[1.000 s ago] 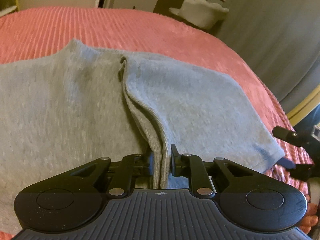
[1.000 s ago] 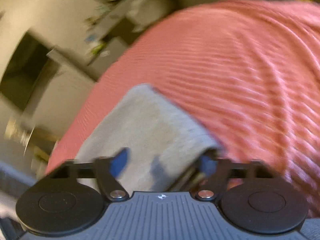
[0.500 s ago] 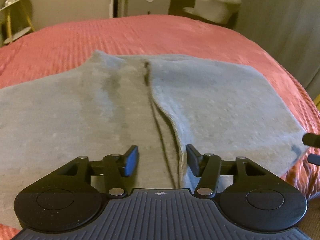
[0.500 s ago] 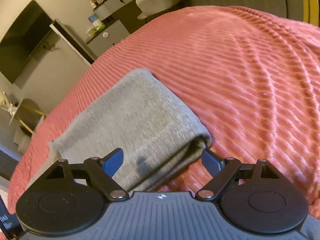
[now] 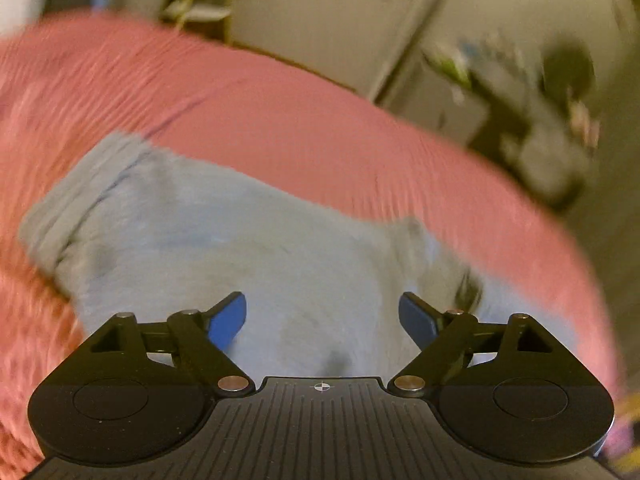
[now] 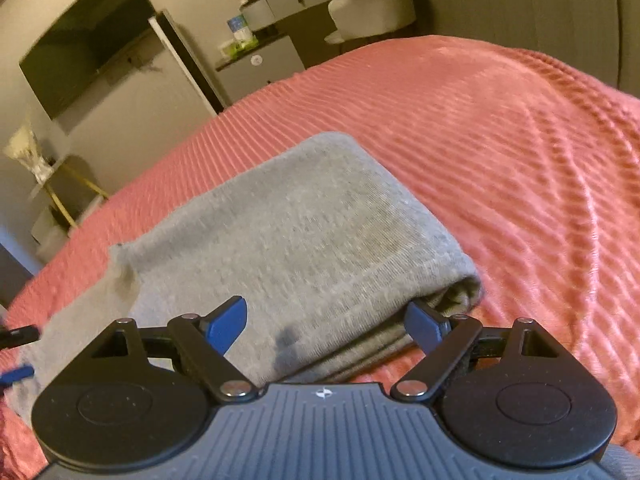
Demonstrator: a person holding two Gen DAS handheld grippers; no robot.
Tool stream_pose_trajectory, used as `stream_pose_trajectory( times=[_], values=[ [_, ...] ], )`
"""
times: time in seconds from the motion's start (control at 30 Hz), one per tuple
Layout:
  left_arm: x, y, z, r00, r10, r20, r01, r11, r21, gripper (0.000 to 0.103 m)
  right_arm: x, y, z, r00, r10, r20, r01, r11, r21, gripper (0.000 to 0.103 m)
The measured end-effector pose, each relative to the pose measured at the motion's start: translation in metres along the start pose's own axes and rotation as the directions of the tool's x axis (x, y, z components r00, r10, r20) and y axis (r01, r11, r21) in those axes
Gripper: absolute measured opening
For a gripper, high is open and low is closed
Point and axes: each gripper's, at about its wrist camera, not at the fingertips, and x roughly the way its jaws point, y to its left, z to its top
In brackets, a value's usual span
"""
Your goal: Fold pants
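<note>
I see the grey knit pants (image 6: 304,232) lying folded in flat layers on the pink ribbed bedspread (image 6: 500,128), folded edge toward its open middle, ribbed waistband (image 5: 56,220) at the other end.

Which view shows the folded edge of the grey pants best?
The right wrist view: it is sharp, and the pants show their rounded fold and stacked layers near the open right gripper. The left wrist view is motion-blurred; there the pants are a soft grey shape.
</note>
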Motion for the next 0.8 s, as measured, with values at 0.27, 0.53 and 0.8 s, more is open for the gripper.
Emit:
stream_pose_trajectory(
  times=[0.27, 0.53, 0.8],
  values=[
    [-0.03, 0.158, 0.011, 0.998, -0.064, 0.0, 0.062, 0.956, -0.288, 0.089, 0.012, -0.003, 0.0, 0.999, 0.05, -0.009, -0.05, 0.997, 0.055, 0.086],
    [0.017, 0.205, 0.002, 0.96, -0.278, -0.034, 0.229, 0.85, -0.475, 0.089, 0.018, 0.007, 0.0, 1.0, 0.011, -0.018, -0.011, 1.0, 0.021, 0.086],
    [0.036, 0.2, 0.012, 0.955, -0.292, 0.051, 0.284, 0.855, -0.434, 0.083, 0.021, 0.012, -0.001, 1.0, -0.02, -0.021, 0.02, 1.0, 0.012, 0.086]
  ],
)
